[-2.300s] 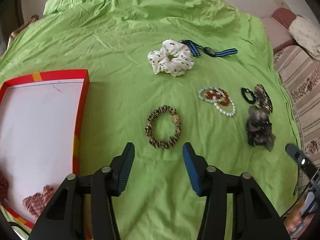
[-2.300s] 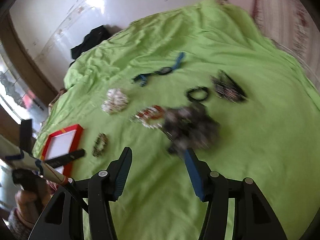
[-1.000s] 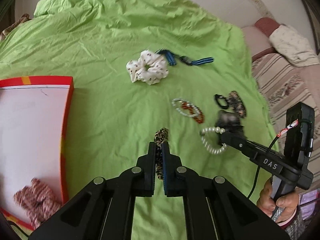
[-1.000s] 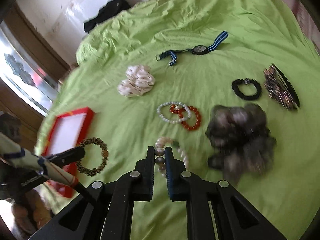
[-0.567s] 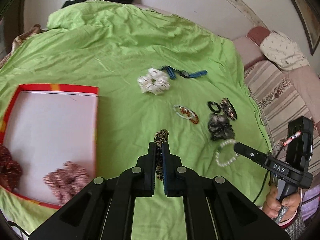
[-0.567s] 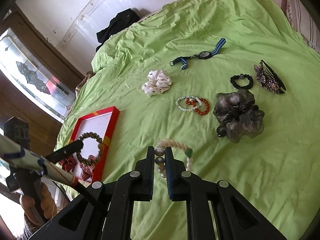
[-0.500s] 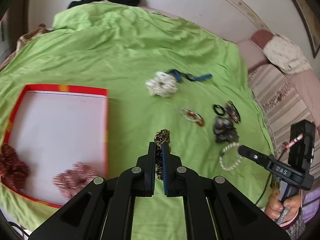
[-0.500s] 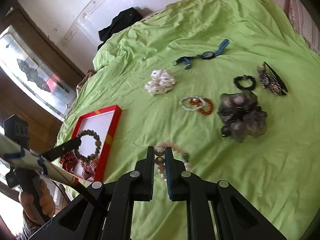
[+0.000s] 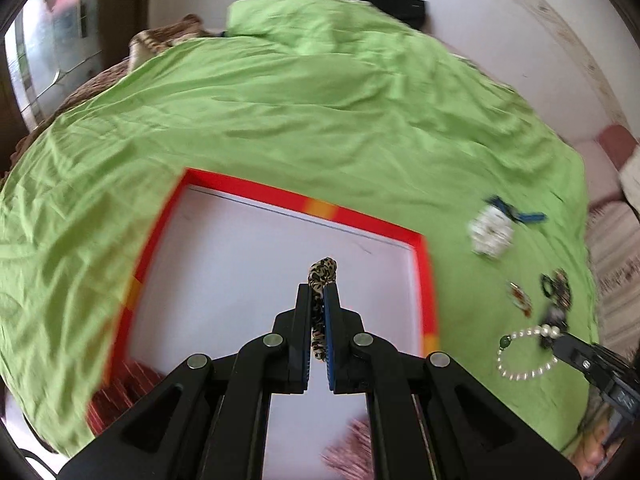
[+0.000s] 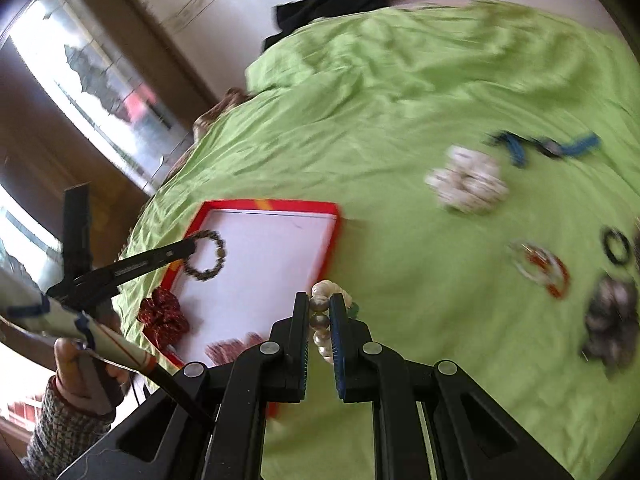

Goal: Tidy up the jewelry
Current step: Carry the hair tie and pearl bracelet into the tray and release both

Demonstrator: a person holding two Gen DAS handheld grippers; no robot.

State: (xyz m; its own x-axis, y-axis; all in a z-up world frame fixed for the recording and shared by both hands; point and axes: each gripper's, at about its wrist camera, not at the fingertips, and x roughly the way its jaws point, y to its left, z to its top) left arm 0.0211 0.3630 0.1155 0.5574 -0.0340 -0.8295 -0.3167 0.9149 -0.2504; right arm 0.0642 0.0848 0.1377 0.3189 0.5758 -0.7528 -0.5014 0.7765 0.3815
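My left gripper [image 9: 317,292] is shut on a leopard-print scrunchie [image 9: 321,274] and holds it above the white floor of the red-rimmed tray [image 9: 280,194]. In the right wrist view the scrunchie [image 10: 208,256] hangs over the tray [image 10: 316,208]. My right gripper [image 10: 319,304] is shut on a pearl bracelet [image 10: 320,320] above the green sheet, just right of the tray; the bracelet also shows in the left wrist view [image 9: 524,354].
Red scrunchies [image 10: 164,314] lie at the tray's near end. On the green bedsheet [image 9: 320,100] to the right lie a white scrunchie [image 10: 466,184], a blue-strap watch [image 10: 548,146], red and white bracelets [image 10: 540,266], a black hair tie [image 10: 616,246] and a grey scrunchie [image 10: 612,326].
Both grippers have swung left toward the tray. The left one now holds the leopard scrunchie over the tray floor; the right one has carried the pearl bracelet up to the tray's right edge.
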